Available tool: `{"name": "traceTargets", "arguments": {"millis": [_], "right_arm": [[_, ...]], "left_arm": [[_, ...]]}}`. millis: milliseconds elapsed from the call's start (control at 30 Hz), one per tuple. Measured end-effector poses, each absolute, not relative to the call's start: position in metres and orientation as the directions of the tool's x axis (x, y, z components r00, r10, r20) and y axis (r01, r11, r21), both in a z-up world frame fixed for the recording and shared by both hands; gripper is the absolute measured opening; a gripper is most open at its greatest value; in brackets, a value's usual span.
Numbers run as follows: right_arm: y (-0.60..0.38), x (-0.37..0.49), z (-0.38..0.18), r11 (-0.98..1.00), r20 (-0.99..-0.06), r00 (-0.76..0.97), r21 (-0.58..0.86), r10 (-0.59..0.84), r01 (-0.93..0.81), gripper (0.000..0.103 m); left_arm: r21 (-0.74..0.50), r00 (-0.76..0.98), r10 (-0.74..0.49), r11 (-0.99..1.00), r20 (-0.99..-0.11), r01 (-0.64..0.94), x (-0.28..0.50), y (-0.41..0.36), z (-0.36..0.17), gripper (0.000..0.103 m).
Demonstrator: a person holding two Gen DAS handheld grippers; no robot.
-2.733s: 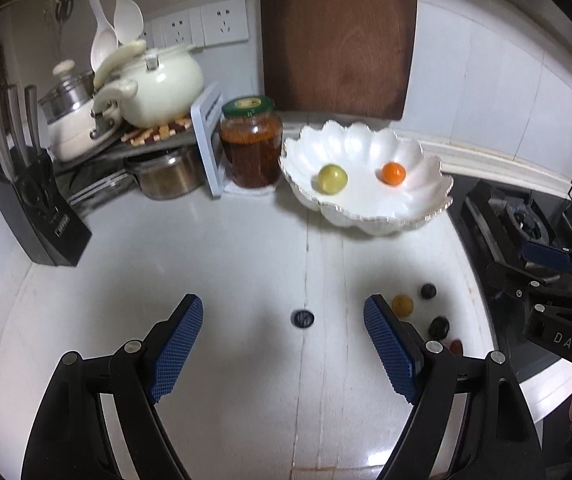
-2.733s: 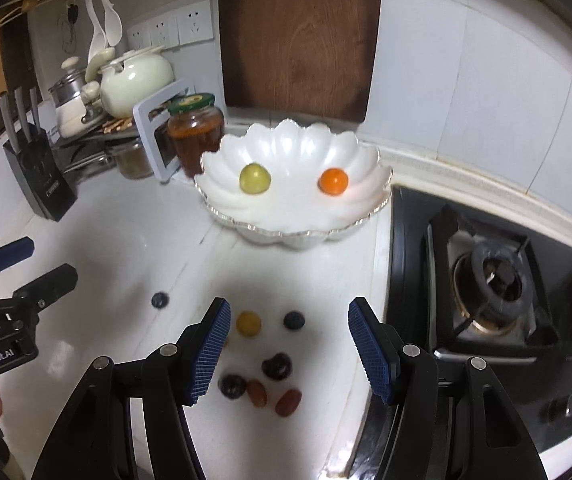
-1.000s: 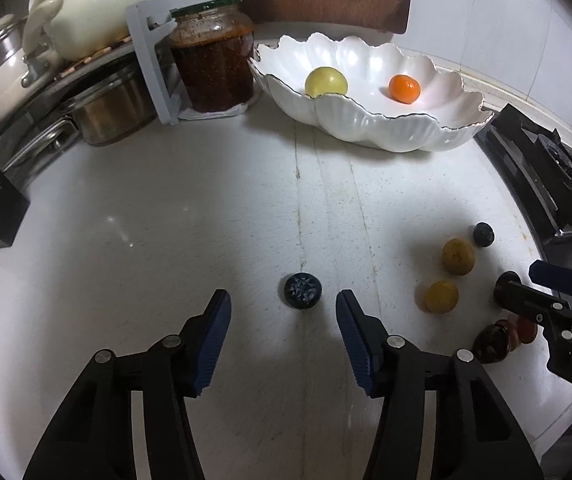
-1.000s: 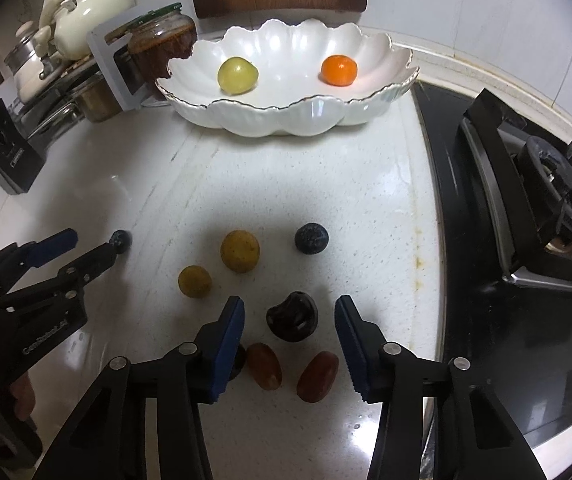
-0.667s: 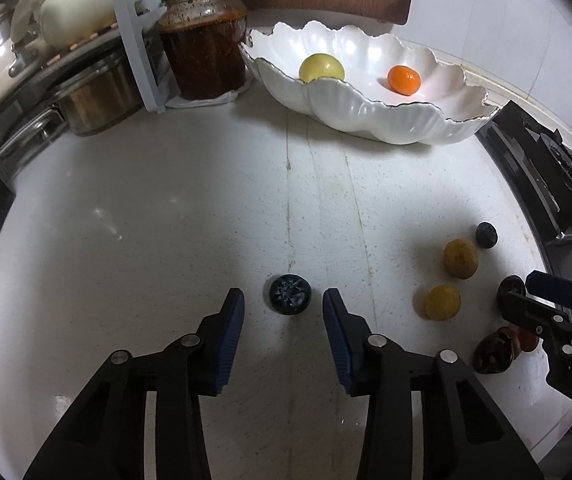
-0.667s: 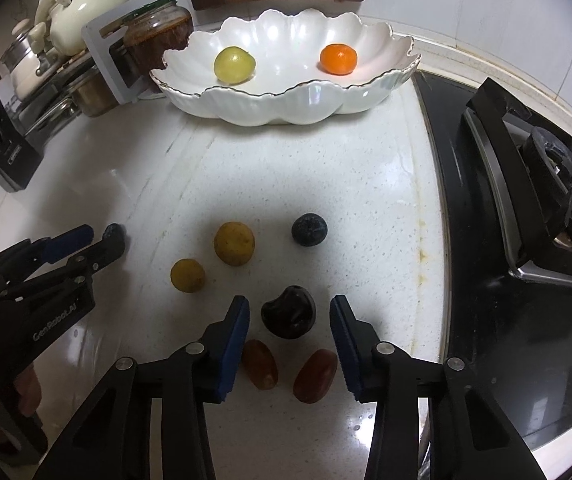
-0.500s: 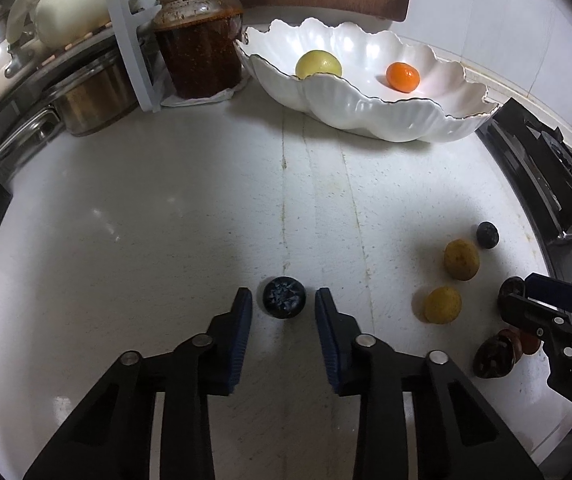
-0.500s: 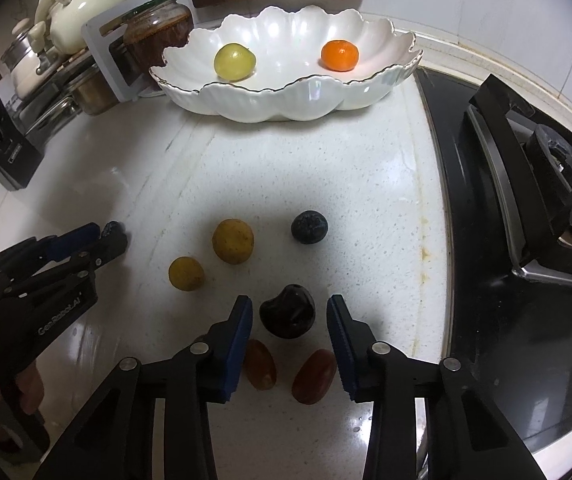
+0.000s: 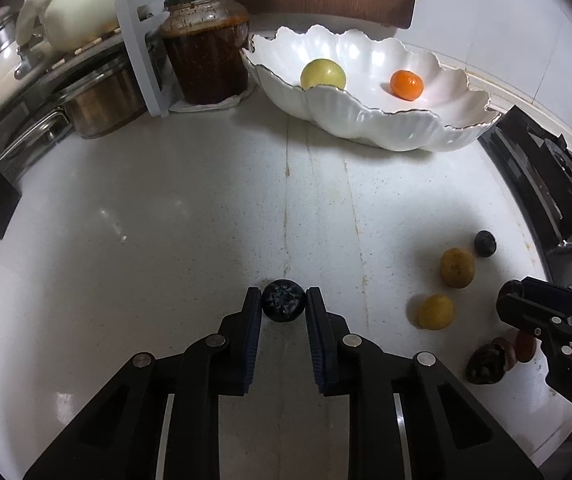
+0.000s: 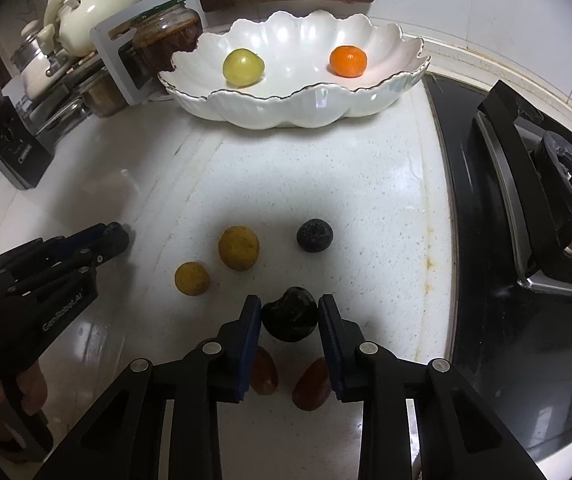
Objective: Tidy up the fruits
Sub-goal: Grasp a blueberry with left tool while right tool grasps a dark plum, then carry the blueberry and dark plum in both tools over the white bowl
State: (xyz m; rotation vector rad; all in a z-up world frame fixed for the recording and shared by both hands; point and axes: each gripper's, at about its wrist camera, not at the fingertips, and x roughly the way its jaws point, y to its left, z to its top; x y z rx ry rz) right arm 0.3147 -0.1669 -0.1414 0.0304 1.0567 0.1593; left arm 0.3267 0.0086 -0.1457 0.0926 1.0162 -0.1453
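**Right gripper closing around dark fruit**

The right gripper (image 10: 290,320) is straddling a dark heart-shaped fruit (image 10: 290,314) on the white counter (image 10: 366,184), its jaws having just been closing, pads touching its sides. Two reddish-brown fruits (image 10: 312,384) are lying beneath.

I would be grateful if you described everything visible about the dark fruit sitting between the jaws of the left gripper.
The dark fruit is small, round and blue-black, with a puckered, star-like crown facing the camera, much like a blueberry. It rests on the white speckled counter, apart from the other loose fruits to its right. The left gripper has just closed on it: both blue pads press its sides, and it is not yet lifted. Its underside is hidden.
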Motion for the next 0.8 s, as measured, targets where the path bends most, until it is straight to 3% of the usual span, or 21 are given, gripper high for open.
{"name": "traceTargets", "arguments": {"millis": [800], "right_arm": [[-0.18, 0.296, -0.099, 0.979, -0.779, 0.593, 0.138, 0.202, -0.152, 0.031]], "left_arm": [[-0.003, 0.613, -0.1, 0.988, -0.783, 0.158, 0.285, -0.01, -0.083, 0.023]]}}
